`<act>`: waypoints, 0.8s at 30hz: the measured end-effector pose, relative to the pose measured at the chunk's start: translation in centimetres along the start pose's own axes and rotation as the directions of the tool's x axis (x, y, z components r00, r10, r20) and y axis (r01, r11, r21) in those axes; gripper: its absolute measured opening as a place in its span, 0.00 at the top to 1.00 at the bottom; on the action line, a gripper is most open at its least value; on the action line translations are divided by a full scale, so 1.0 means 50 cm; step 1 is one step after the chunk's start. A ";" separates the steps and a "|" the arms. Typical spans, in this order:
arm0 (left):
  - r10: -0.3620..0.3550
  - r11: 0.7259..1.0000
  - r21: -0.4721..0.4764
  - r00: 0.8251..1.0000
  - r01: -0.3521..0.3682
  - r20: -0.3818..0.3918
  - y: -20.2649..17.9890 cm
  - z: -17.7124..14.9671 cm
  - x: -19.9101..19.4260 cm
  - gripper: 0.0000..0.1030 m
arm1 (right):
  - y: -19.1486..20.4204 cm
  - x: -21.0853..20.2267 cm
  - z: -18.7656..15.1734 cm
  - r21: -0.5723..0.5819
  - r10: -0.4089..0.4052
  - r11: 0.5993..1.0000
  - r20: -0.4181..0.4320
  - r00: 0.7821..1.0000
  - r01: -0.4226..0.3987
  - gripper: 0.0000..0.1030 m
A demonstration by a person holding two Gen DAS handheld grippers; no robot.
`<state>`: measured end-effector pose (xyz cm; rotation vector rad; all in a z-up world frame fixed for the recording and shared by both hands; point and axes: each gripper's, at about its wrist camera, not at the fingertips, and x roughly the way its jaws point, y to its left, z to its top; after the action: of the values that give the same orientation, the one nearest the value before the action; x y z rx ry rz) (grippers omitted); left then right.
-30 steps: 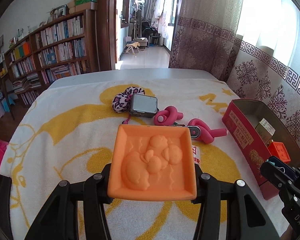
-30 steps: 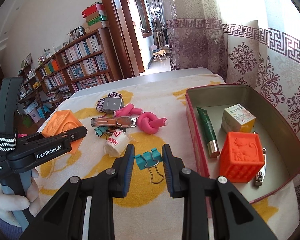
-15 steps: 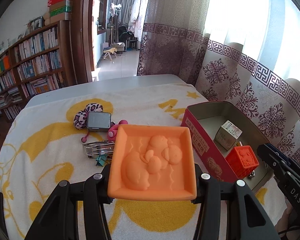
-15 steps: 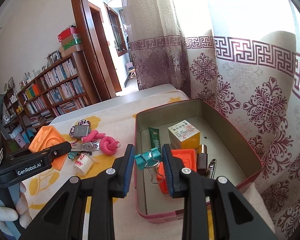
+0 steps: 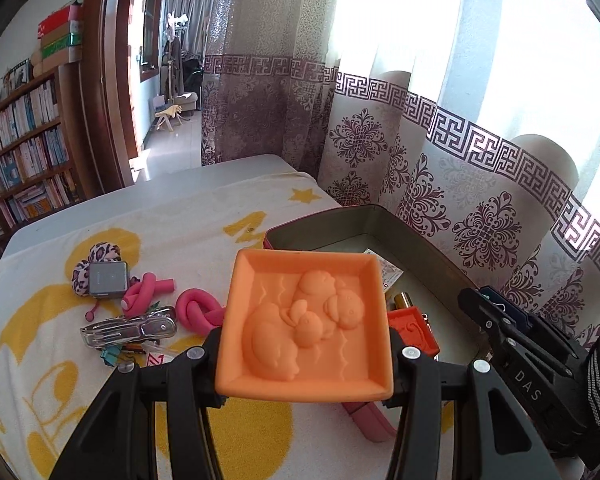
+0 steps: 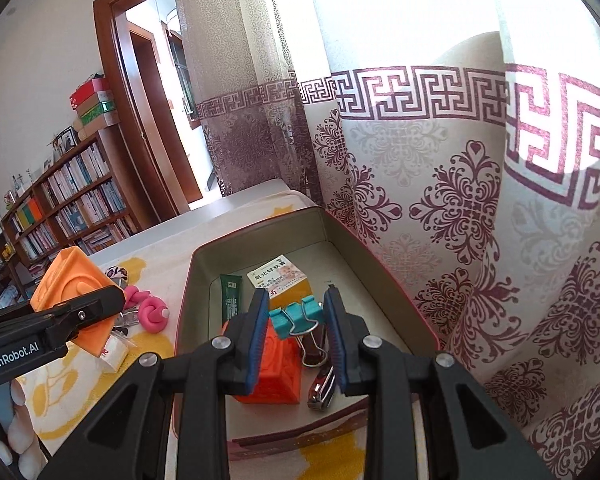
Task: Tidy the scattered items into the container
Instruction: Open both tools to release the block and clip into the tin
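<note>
Right hand-held gripper pinching teal binder clip at frame centre, over open red tin, orange cube and nail clipper inside beneath, left hand-held gripper clamped on orange embossed block, lower centre, at tin's near-left edge.

Both grippers' fingers apparently closed.
</note>
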<state>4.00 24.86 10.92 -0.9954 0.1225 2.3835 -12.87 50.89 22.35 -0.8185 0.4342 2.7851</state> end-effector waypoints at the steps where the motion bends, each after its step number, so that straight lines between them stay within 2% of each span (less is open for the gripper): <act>1: -0.006 1.000 0.006 1.000 0.006 -0.002 -0.009 0.004 0.005 0.48 | -0.007 0.002 0.001 0.008 -0.004 1.000 -0.003 1.000 0.004 0.70; 7: -0.028 0.999 0.035 0.999 0.029 -0.017 -0.047 0.027 0.036 0.48 | -0.032 0.011 -0.001 0.009 -0.037 0.999 -0.008 0.999 0.038 0.70; 12: -0.022 0.999 0.046 1.000 0.023 -0.021 -0.060 0.048 0.060 0.48 | -0.038 0.020 -0.003 0.006 -0.032 0.999 -0.017 0.999 0.032 0.68; 15: -0.017 0.999 0.049 0.999 0.018 -0.029 -0.066 0.061 0.076 0.48 | -0.044 0.027 -0.003 0.026 -0.020 0.999 -0.022 1.000 0.020 0.49; 17: -0.024 0.998 0.053 0.999 0.026 -0.040 -0.070 0.070 0.090 0.48 | -0.049 0.029 -0.005 0.044 -0.011 0.999 -0.021 1.000 0.012 0.31; 19: -0.022 0.998 0.059 0.998 0.025 -0.050 -0.074 0.076 0.103 0.48 | -0.052 0.030 -0.006 0.051 -0.011 0.999 -0.020 1.000 0.012 0.30; 22: -0.031 0.998 0.050 0.998 0.033 -0.053 -0.072 0.081 0.113 0.38 | -0.055 0.031 -0.006 0.051 -0.014 0.999 -0.020 1.000 0.015 0.29; 24: -0.040 0.999 0.035 0.999 0.041 -0.036 -0.067 0.087 0.114 0.21 | -0.058 0.032 -0.005 0.059 -0.010 0.998 -0.021 1.000 0.011 0.29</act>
<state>-0.28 31.49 10.57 -1.0150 0.1556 2.3198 -13.25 53.67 20.62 -0.8348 0.5113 2.7423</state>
